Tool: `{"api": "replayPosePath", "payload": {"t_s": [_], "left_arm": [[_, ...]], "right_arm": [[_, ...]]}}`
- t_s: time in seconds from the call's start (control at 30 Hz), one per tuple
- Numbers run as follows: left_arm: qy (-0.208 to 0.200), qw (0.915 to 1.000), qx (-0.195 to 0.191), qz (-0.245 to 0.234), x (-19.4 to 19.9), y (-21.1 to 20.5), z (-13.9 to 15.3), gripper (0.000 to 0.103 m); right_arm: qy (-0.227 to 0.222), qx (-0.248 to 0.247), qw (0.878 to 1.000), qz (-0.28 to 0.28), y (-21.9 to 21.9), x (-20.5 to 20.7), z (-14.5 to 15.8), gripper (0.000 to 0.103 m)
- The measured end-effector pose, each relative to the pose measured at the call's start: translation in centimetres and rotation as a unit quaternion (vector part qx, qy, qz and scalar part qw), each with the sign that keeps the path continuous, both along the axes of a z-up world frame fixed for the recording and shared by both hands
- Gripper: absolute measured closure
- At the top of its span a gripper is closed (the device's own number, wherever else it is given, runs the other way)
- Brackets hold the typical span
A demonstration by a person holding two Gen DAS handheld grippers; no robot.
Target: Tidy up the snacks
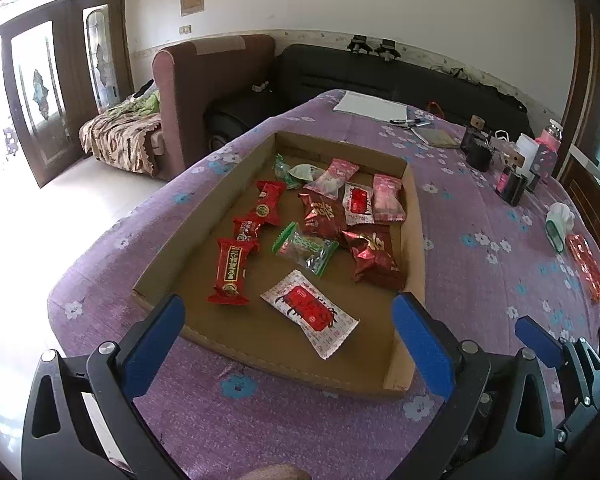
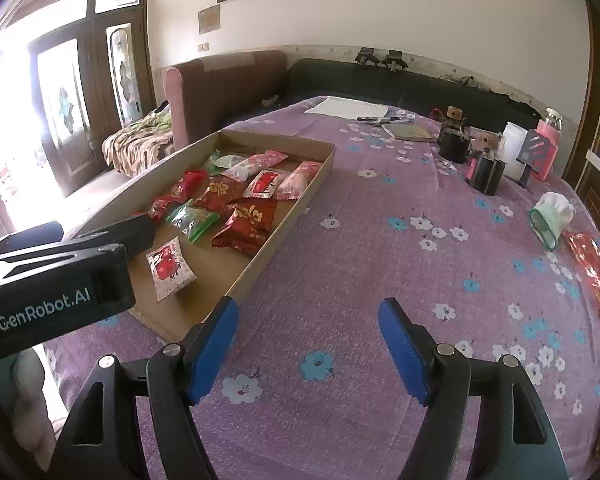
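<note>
Hovering wide open and holding nothing, the left hand-held gripper (image 1: 288,316) faces the near end of the cardboard tray (image 1: 414,216), where most of the snacks lie in a loose heap; the right hand-held gripper (image 2: 308,320), also spread and unloaded, hangs over bare purple cloth on the worktop (image 2: 360,248). One red snack packet (image 2: 590,270) lies outside the tray, far to the right near the worktop's edge, just beside a white-and-green pouch (image 2: 550,218).

Reaching for that stray packet looks like the riskiest move: a nudge instead of a clean pinch could slide the slick wrapper off the edge. The white-and-red packet (image 1: 310,312) nearest the left fingers lies flat, so closing on it may scrape the tray floor or drag the light tray, whose left wall sits close to the worktop's rim. Between the tray and the cluttered far right corner the cloth is open for travel.
</note>
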State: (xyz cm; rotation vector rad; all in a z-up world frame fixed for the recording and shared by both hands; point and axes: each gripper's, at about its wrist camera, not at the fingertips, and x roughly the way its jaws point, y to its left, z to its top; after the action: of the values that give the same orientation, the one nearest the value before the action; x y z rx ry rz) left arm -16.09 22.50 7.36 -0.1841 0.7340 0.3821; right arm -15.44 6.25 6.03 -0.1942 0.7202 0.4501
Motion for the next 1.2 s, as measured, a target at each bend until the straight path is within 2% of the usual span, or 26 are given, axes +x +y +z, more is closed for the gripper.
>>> {"api": "replayPosePath", "payload": {"t_s": [1.2], "left_arm": [[0.027,0.9987,-0.035,-0.025,0.52,0.31,-0.98,0.000]], "right_arm": [[0.006,-0.008,1.000,-0.002,0.46,0.16,-0.44,0.026]]}}
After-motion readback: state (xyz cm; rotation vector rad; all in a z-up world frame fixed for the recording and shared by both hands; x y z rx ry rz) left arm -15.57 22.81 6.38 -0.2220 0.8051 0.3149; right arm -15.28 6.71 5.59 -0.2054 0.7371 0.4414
